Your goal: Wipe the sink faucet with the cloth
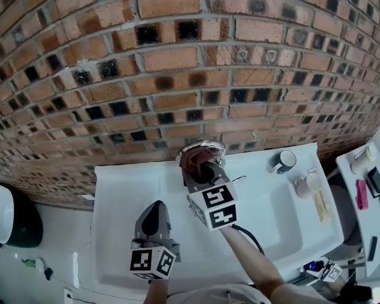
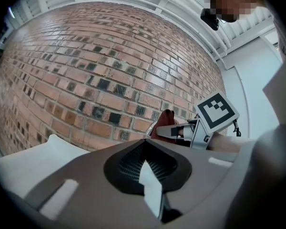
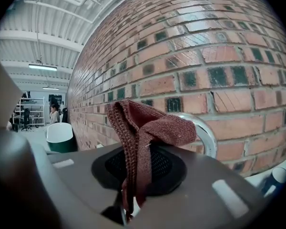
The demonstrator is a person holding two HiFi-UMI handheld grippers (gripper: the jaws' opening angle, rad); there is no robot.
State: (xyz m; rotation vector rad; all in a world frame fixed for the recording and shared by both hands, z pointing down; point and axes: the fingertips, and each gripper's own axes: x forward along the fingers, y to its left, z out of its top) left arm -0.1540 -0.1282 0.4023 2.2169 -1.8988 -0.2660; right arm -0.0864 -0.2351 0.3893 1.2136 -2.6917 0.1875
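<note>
A chrome arched faucet [image 1: 206, 147] rises at the back of the white sink [image 1: 120, 195], against the brick wall. My right gripper [image 1: 201, 170] is shut on a dark red knitted cloth [image 1: 191, 161] and holds it against the faucet's arc. In the right gripper view the cloth [image 3: 143, 128] stands up from the shut jaws of the right gripper [image 3: 131, 185] in front of the chrome faucet [image 3: 209, 136]. My left gripper [image 1: 154, 213] hovers over the sink's left part, shut with nothing in it. The left gripper view shows the left gripper [image 2: 150, 175], with the cloth [image 2: 168, 122] beyond it.
A black-and-white mug [image 1: 282, 161] stands on the sink's back right rim, with a pink cup [image 1: 302, 185] and a pale brush-like item [image 1: 320, 206] nearby. A shelf [image 1: 367, 176] with small items is at the right. A white-and-green bin [image 1: 6, 217] stands at the left.
</note>
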